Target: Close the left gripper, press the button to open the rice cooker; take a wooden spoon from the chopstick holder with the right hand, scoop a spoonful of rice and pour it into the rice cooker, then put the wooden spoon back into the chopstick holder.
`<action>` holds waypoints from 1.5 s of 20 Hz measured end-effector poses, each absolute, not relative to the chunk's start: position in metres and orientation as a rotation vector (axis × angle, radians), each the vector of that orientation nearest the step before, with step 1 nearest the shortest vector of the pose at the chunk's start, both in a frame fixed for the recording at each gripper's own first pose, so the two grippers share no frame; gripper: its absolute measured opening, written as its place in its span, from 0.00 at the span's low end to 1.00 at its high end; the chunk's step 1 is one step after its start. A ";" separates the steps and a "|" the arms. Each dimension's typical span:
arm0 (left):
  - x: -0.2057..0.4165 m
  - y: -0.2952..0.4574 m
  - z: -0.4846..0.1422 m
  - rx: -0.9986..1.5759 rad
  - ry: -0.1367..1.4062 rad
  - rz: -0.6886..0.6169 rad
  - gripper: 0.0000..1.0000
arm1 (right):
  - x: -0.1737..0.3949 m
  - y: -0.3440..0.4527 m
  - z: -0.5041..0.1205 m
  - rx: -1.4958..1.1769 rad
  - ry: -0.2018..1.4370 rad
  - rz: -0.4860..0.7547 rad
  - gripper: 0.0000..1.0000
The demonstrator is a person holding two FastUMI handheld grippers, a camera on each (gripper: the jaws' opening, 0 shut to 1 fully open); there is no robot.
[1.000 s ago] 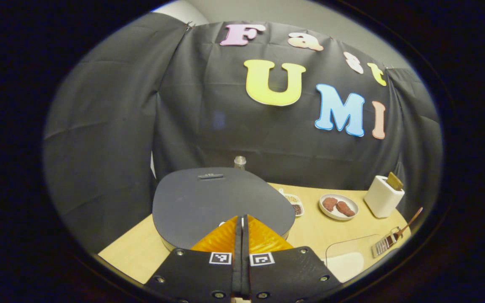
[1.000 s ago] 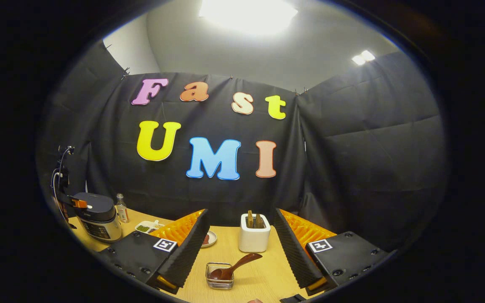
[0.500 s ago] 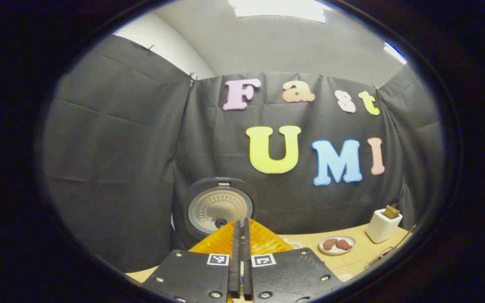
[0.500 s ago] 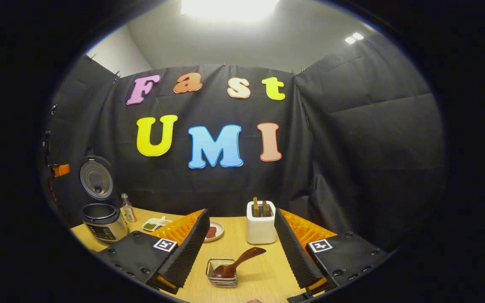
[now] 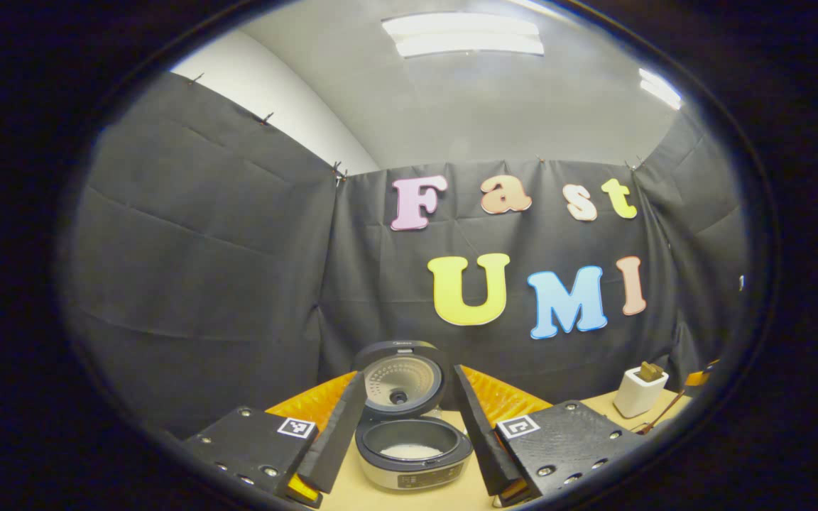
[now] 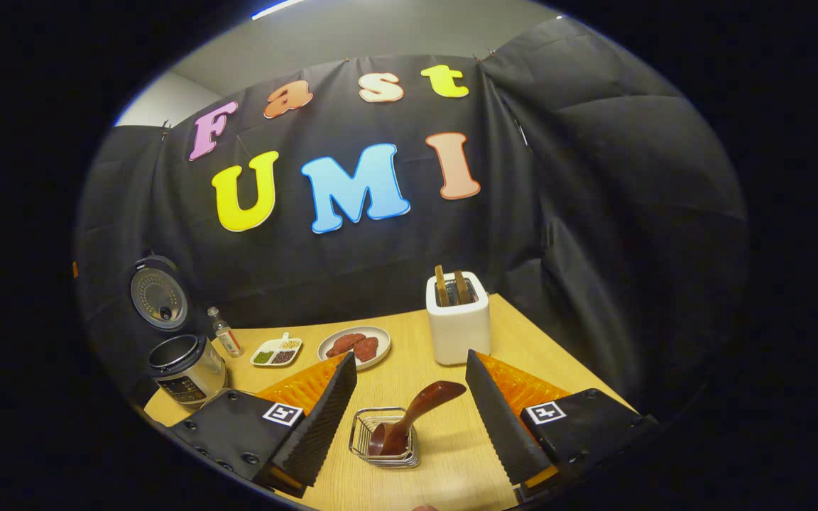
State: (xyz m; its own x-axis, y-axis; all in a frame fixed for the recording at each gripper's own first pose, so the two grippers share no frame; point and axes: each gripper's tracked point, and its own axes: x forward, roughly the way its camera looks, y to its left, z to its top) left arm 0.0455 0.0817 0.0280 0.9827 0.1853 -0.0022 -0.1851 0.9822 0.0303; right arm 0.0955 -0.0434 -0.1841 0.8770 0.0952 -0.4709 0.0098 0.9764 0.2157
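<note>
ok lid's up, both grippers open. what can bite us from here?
1. The wooden spoon leans loosely in a small wire basket; a skewed pinch by the right gripper could tip or drag the basket.
2. The rice cooker stands far across the table from the spoon, so rice may spill on the carry.
3. The left gripper straddles the cooker's open pot, possibly blocking the pour.

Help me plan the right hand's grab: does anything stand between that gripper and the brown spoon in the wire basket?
Nothing visible does. The brown wooden spoon leans in the small wire basket, directly ahead of the open right gripper.
</note>
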 end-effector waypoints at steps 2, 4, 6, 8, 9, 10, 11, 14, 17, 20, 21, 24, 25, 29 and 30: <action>0.032 0.083 0.034 0.040 0.007 0.195 0.75 | 0.097 -0.046 -0.207 0.265 0.559 0.030 0.98; 0.023 0.087 0.036 0.045 0.015 0.208 0.77 | 0.098 -0.047 -0.225 0.325 0.603 0.011 0.98; 0.012 0.091 0.035 0.059 0.026 0.222 0.77 | 0.096 -0.046 -0.241 0.380 0.648 0.004 0.98; 0.005 0.096 0.029 0.070 0.049 0.235 0.75 | 0.096 -0.041 -0.260 0.443 0.704 0.004 0.96; 0.002 0.099 0.023 0.072 0.064 0.244 0.75 | 0.095 -0.037 -0.269 0.480 0.727 0.009 0.95; -0.001 0.101 0.020 0.070 0.076 0.250 0.75 | 0.091 -0.033 -0.277 0.517 0.748 0.008 0.87; -0.003 0.103 0.017 0.065 0.085 0.255 0.78 | 0.091 -0.028 -0.284 0.551 0.771 0.018 0.84; -0.008 0.107 0.009 0.064 0.110 0.259 0.78 | 0.088 -0.010 -0.296 0.598 0.816 0.061 0.84; -0.006 0.108 0.003 0.067 0.125 0.254 0.75 | 0.093 -0.010 -0.305 0.571 0.826 0.048 0.62; -0.007 0.110 -0.007 0.070 0.148 0.246 0.75 | 0.095 -0.015 -0.305 0.556 0.823 0.021 0.19; -0.005 0.110 -0.010 0.074 0.157 0.242 0.77 | 0.099 -0.016 -0.309 0.524 0.815 0.007 0.20; 0.001 0.115 -0.009 0.076 0.155 0.238 0.75 | 0.095 -0.013 -0.297 0.437 0.779 0.025 0.09; 0.004 0.115 -0.008 0.068 0.151 0.233 0.75 | 0.097 -0.011 -0.289 0.405 0.758 0.029 0.05; 0.012 0.116 -0.020 0.048 0.153 0.219 0.75 | 0.099 -0.010 -0.248 0.311 0.683 0.032 0.09; 0.014 0.116 -0.024 0.040 0.155 0.212 0.75 | 0.101 -0.009 -0.238 0.289 0.662 0.034 0.09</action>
